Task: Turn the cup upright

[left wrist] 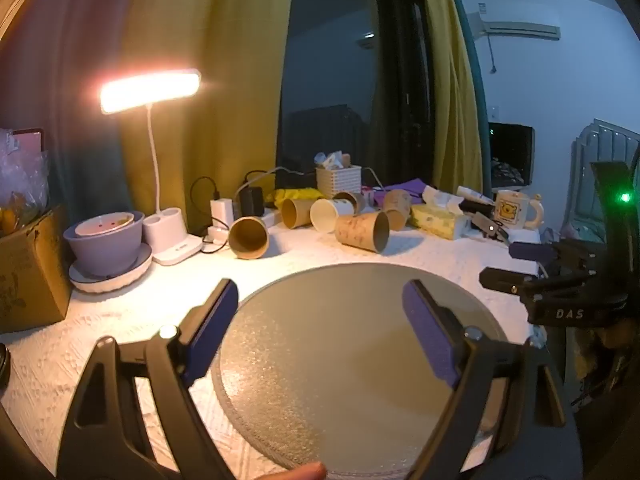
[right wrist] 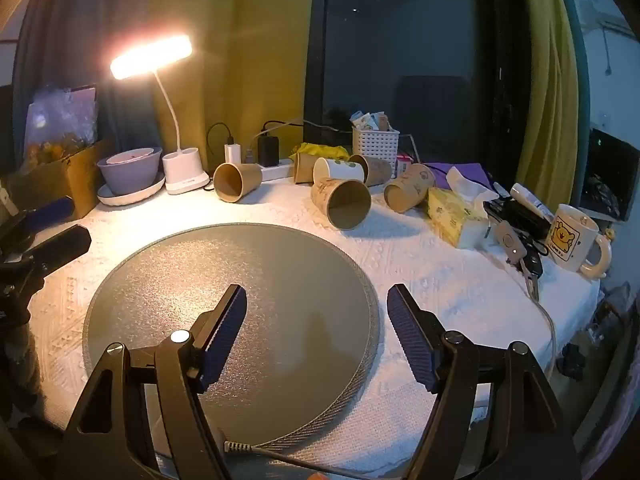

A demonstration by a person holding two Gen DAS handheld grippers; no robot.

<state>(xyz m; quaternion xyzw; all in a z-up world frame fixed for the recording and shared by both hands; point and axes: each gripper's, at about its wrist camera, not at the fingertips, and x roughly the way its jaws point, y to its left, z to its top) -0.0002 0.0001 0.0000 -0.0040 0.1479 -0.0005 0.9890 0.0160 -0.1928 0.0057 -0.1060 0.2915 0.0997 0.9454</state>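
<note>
Beyond my right gripper (right wrist: 316, 320), at twelve o'clock, the nearest paper cup (right wrist: 346, 204) lies sideways; both my grippers gape empty, left gripper (left wrist: 320, 316) too.

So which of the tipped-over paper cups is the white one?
The white cup lying in the back row, its mouth facing left, just in front of the white basket. All the other tipped cups are brown.

Tipped cups (right wrist: 347, 203) lie behind the round mat (right wrist: 224, 280), lamp (right wrist: 182, 168) left, mug (right wrist: 574, 236) right.
</note>
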